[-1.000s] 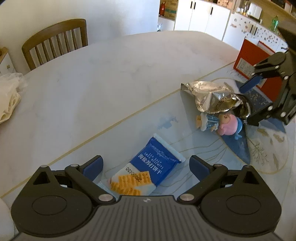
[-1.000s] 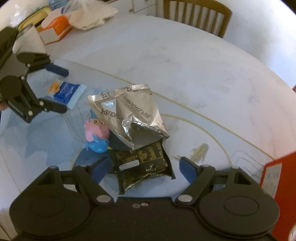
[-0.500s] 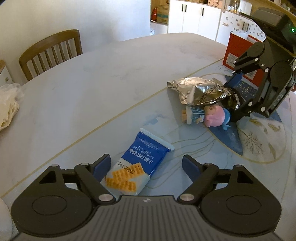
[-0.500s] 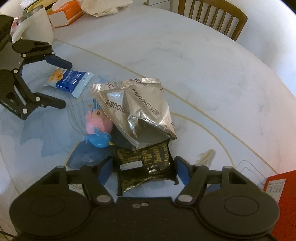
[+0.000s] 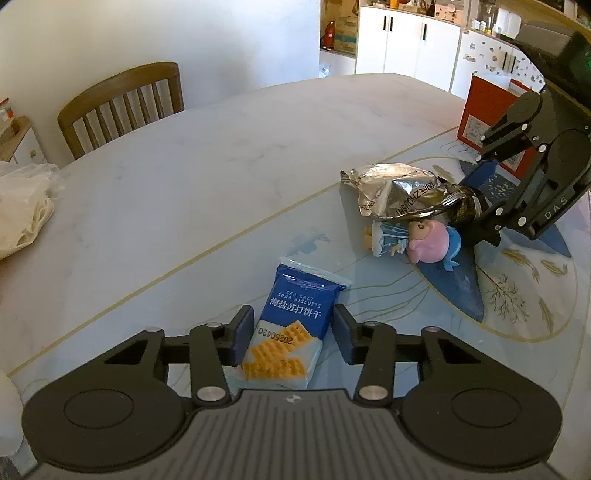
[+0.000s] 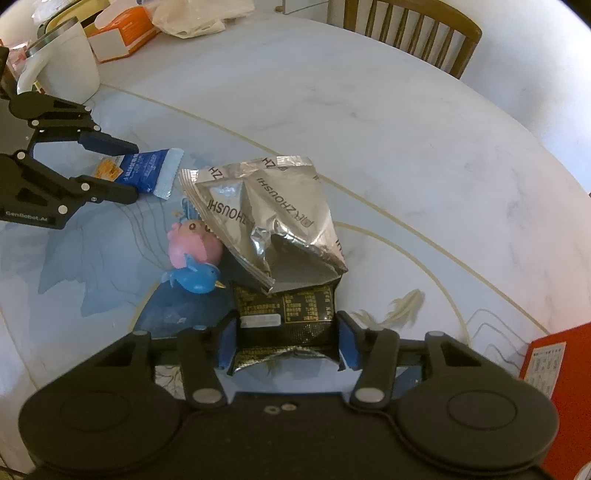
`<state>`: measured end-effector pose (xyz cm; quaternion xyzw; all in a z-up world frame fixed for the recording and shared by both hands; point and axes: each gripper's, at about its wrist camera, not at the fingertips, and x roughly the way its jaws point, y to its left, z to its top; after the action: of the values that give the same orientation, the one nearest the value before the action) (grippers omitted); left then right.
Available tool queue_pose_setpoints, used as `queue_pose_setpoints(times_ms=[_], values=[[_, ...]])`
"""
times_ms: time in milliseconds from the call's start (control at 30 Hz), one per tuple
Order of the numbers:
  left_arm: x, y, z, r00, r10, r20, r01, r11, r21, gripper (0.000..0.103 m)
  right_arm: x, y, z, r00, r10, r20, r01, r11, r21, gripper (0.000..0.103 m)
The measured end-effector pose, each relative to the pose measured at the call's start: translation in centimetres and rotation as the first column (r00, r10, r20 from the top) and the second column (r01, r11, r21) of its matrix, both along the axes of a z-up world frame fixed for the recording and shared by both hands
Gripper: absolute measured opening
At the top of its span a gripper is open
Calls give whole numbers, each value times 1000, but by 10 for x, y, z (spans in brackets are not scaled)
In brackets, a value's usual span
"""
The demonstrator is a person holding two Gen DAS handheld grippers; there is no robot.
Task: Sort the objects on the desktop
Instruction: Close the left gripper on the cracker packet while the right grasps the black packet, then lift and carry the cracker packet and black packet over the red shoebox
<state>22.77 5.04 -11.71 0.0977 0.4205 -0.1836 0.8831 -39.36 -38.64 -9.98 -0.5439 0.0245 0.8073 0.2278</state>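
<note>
A blue soda biscuit packet [image 5: 295, 314] lies flat on the table between the pads of my left gripper [image 5: 293, 332], which is shut on its sides. The right wrist view shows that left gripper [image 6: 135, 171] astride the biscuit packet [image 6: 147, 171]. My right gripper [image 6: 286, 339] is shut on a black snack packet [image 6: 284, 314], whose far end lies under a crumpled silver foil bag [image 6: 266, 206]. A pink doll with a blue bird [image 6: 192, 258] lies left of the bags. From the left wrist view the right gripper [image 5: 476, 206] sits behind the silver bag [image 5: 399, 192] and the doll [image 5: 424, 243].
A red box [image 5: 487, 107] stands at the table's edge by the right gripper. A white mug [image 6: 62, 66], an orange box [image 6: 122, 33] and a plastic bag [image 5: 22, 210] sit behind the left gripper. A wooden chair [image 5: 122, 99] stands at the far side.
Both grippers moved in and narrowed from wide open: the left one came around the biscuit packet and shut on it, the right one shut on the black packet.
</note>
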Motion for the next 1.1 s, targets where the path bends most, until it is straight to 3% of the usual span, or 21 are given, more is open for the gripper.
queue_pose_setpoints(times_ms=[600, 1100], values=[[-34, -16, 14, 996, 86, -17, -86, 996, -16, 37, 18, -18, 2, 994, -98, -46, 97, 995, -25, 52], [-75, -34, 44, 993, 110, -35, -111, 993, -26, 37, 51, -57, 30, 985, -134, -106, 134, 991, -9, 52]])
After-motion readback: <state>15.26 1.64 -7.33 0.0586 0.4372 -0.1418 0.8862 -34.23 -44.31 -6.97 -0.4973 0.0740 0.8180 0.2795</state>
